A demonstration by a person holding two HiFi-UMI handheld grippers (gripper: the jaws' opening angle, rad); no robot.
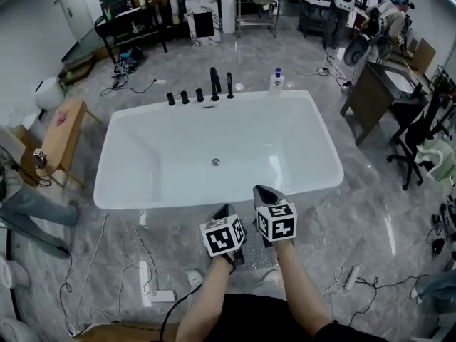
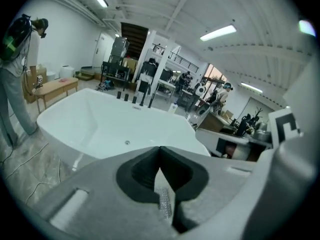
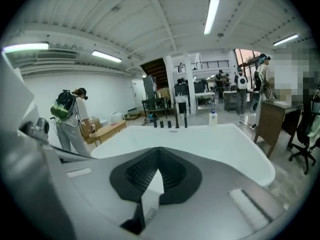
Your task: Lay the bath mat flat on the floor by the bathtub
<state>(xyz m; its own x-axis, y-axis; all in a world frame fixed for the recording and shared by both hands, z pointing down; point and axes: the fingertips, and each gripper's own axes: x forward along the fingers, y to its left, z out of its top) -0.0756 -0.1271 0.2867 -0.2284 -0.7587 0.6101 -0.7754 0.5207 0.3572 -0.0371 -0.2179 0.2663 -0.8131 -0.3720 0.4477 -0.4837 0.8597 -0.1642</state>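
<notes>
The white bathtub (image 1: 322,142) stands on the grey marble floor straight ahead of me; it also fills the left gripper view (image 2: 100,124) and the right gripper view (image 3: 215,139). Both grippers are raised side by side over its near rim. My left gripper (image 1: 225,209) is shut on the bath mat's edge, a thin bubbly strip (image 2: 165,204) between its jaws (image 2: 160,150). My right gripper (image 1: 261,189) is shut on the same mat, a pale sheet (image 3: 150,196) in its jaws (image 3: 159,150). A grey textured piece of the mat (image 1: 258,251) hangs below the grippers; the remainder is hidden.
Black taps (image 1: 212,85) and a pump bottle (image 1: 276,81) stand at the tub's far rim. A power strip with cables (image 1: 161,296) lies on the floor at the near left, another strip (image 1: 351,276) at the near right. A wooden bench (image 1: 63,135), a person's legs (image 1: 32,206) left; desk (image 1: 377,91), chair (image 1: 422,130) right.
</notes>
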